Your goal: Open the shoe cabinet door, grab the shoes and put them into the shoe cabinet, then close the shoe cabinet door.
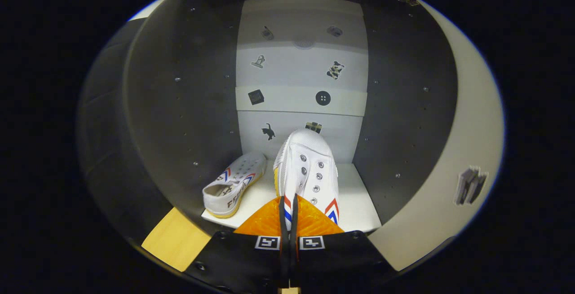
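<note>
Gripping one shoe point(307, 168) with fingers point(279, 213) inside cabinet point(179, 105)

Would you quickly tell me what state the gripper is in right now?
Gripper: fingers closed on the side wall of the white shoe, holding it inside the shoe cabinet, right of the second shoe.

Bright light on the cabinet's white back panel point(300, 74), dark side walls, strong fisheye bending.
</note>
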Demonstrator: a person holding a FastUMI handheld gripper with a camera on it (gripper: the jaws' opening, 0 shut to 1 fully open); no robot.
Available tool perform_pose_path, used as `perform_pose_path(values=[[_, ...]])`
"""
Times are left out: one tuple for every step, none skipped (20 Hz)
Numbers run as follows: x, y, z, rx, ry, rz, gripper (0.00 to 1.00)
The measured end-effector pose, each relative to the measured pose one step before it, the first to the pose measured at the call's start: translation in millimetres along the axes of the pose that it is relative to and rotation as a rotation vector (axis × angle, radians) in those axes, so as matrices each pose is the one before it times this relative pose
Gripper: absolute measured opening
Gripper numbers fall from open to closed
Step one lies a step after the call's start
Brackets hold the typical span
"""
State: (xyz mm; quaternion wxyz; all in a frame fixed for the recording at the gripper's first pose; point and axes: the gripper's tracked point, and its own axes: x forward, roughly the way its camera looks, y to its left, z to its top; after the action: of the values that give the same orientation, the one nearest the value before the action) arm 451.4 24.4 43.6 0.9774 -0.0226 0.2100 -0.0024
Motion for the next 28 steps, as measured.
perform_pose_path(values=[[12.43, -4.61, 5.54, -0.01692, 0.00363, -0.01421, 0.02], [12.18, -2.66, 4.25, -0.01872, 0.00167, -0.00972, 0.01], [11.22, -2.40, 2.74, -0.01626, 0.00463, -0.00887, 0.01], [11.09, -1.08, 0.76, -0.01351, 0.00759, -0.00518, 0.01], [9.34, -0.35, -0.65, -0.00869, 0.00974, -0.00442, 0.02], [10.14, 0.93, -2.49, -0.00165, 0.01434, 0.00214, 0.02], [9.15, 1.37, -2.88, 0.00808, 0.01437, 0.00230, 0.02], [8.89, 1.32, -4.42, 0.00880, 0.01830, 0.00447, 0.01], [8.92, 0.89, -4.00, 0.00479, 0.01935, 0.00189, 0.01], [9.77, 0.72, -5.23, 0.00065, 0.02146, 0.00053, 0.01], [8.03, 1.46, -2.08, 0.00060, 0.01042, 0.00126, 0.02], [5.77, -0.82, -1.78, 0.00167, 0.01169, -0.00492, 0.02], [5.27, 1.08, -2.42, 0.00849, 0.01157, 0.00302, 0.02], [5.02, 1.52, -3.13, 0.01023, 0.01324, 0.00497, 0.02], [4.11, 0.18, -2.93, 0.01183, 0.01345, 0.00301, 0.02], [4.40, 0.52, -3.12, 0.01457, 0.01395, 0.00282, 0.02], [0.85, 2.82, -1.93, 0.01933, 0.00930, 0.01352, 0.02], [4.90, 2.22, -1.07, 0.01060, 0.00291, 0.00615, 0.02], [-0.60, -0.67, -0.52, 0.00234, -0.00333, -0.00295, 0.03], [-2.69, 1.36, 3.42, -0.00108, -0.02167, 0.00593, 0.06], [-2.49, 2.10, 2.14, 0.00436, -0.01797, 0.00100, 0.14], [-10.96, 0.26, 2.41, 0.00674, -0.02033, -0.00543, 0.23], [-10.84, -0.10, 2.70, 0.00861, -0.01871, -0.00460, 0.24], [-14.06, 2.60, 1.95, 0.00282, -0.02501, 0.00646, 0.39], [-14.36, 0.34, 4.19, -0.01156, -0.03568, -0.00635, 0.54], [-18.99, -0.80, 5.96, -0.02412, -0.04643, -0.01417, 0.69], [-22.47, -3.48, 6.38, -0.02480, -0.04779, -0.02086, 0.84], [-25.29, -0.31, 5.39, -0.01383, -0.04768, -0.00958, 0.99]])
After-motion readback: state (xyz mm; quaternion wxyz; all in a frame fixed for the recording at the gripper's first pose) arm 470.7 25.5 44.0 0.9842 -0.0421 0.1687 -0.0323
